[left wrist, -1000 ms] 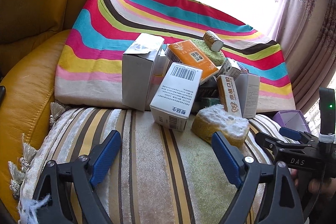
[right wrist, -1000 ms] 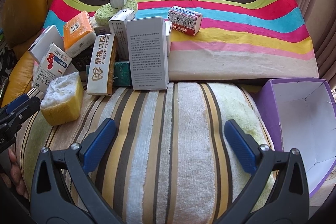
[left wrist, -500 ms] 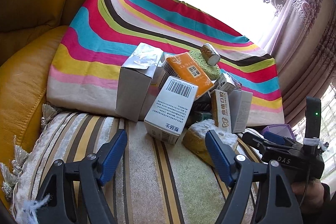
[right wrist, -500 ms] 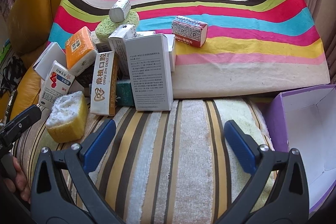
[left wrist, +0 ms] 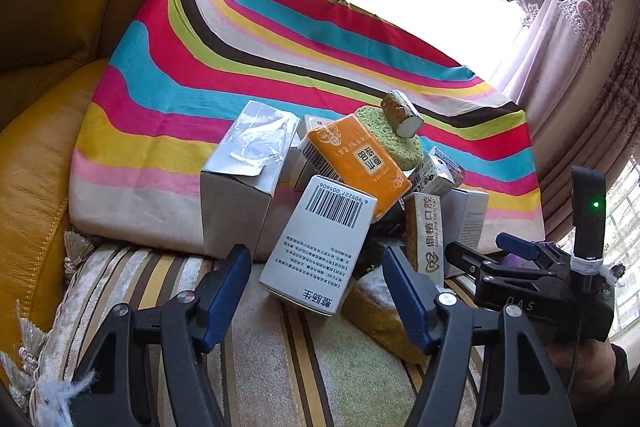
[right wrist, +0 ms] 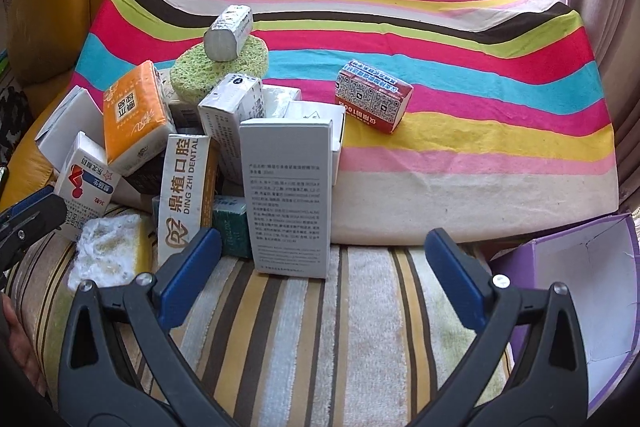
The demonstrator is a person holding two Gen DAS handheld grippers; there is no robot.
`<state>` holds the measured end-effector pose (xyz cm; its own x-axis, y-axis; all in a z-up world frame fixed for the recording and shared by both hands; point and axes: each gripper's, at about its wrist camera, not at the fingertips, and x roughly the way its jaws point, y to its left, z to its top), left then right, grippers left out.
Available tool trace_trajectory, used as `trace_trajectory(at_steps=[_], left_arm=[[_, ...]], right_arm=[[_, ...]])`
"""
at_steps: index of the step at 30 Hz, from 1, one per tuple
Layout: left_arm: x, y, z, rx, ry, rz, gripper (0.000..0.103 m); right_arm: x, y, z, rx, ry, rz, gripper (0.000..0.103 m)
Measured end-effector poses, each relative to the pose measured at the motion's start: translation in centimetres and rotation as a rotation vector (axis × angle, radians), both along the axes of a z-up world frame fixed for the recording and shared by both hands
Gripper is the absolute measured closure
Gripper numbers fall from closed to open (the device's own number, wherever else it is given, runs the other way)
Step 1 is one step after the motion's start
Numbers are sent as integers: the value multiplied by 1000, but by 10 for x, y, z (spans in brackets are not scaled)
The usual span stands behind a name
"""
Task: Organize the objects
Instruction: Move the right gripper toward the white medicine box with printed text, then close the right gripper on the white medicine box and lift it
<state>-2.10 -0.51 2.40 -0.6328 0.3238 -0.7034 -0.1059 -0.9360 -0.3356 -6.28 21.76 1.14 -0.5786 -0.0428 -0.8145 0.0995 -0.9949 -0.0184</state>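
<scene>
A yellow leather sofa (left wrist: 36,155) was seen at the left, and against it a large cushion with wavy rainbow stripes (right wrist: 460,39) was propped. Before it a plush seat cushion striped in cream, gold and brown (right wrist: 304,327) was spread, and at its right edge an open purple cardboard box with a white interior (right wrist: 584,287) was set.

The pile of small goods was gathered on the seat cushion's left part, leaning on the rainbow cushion. A tall grey carton with fine printed text (right wrist: 290,195) was stood upright at the front. Beside it a white-and-orange carton marked "DING ZHI DENTAL" (right wrist: 184,203) was stood, and an orange tissue pack with Chinese lettering (right wrist: 134,119) was leaned above. A white box bearing a barcode, 6 905227 005606 (left wrist: 320,243), was tilted forward. A yellow sponge with a white face (right wrist: 110,251) was laid at the front left. A red-and-white box printed with QR codes (right wrist: 374,99) was laid apart on the rainbow cushion. A small silver-wrapped block (right wrist: 230,33) was rested on a round green sponge (right wrist: 220,67).

The left gripper (left wrist: 316,291) was being closed, the barcode box's lower end apparently between its blue pads but not touched. The right gripper (right wrist: 320,275) was held wide apart, with nothing gripped.
</scene>
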Motion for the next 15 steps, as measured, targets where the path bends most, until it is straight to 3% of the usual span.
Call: trace_trajectory(at_steps=[4, 8, 12, 15], left_arm=[[-5, 4, -2, -10, -6, -11, 47], [-3, 10, -2, -34, 0, -27, 59], [2, 12, -2, -46, 12, -21, 59], [7, 11, 0, -43, 25, -6, 60]], right_arm=[[-7, -4, -1, 11, -6, 0, 10], [-12, -1, -7, -5, -34, -1, 27], [-13, 2, -10, -32, -42, 8, 52], [-10, 5, -10, -62, -43, 18, 58]])
